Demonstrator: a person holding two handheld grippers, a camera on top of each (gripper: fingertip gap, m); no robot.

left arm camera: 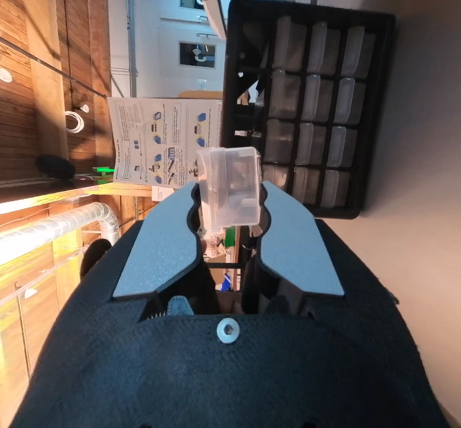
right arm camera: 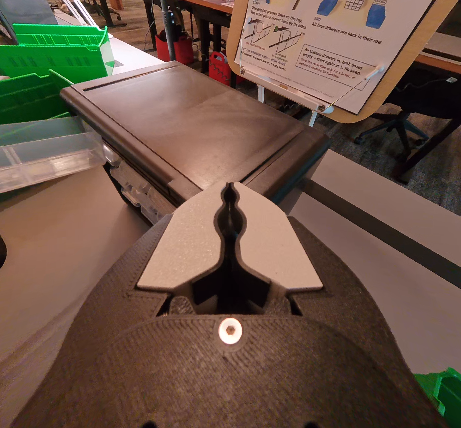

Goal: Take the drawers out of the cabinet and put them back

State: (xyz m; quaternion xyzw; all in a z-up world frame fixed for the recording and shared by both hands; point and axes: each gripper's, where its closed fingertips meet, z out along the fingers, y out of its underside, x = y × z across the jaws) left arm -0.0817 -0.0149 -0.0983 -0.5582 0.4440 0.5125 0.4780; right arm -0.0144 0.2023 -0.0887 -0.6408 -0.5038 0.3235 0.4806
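Observation:
A black cabinet (left arm camera: 381, 54) with clear drawers stands on a grey table. The row of slots nearest its top looks empty. My left gripper (left arm camera: 230, 186) is shut on a clear plastic drawer (left arm camera: 232, 166) by its sides and holds it in the air in front of the cabinet. In the right wrist view this drawer (right arm camera: 45, 151) shows at the left, close to the cabinet's front top edge. My right gripper (right arm camera: 230, 185) is shut and empty, with its tips at the near front corner of the cabinet top (right arm camera: 194, 122). I cannot tell whether it touches.
Green bins (right arm camera: 50, 49) stand left of the cabinet and another green bin (right arm camera: 439, 398) is at the lower right. An instruction board (right arm camera: 336, 29) stands behind the cabinet. The grey table (right arm camera: 74, 241) has a dark seam on the right.

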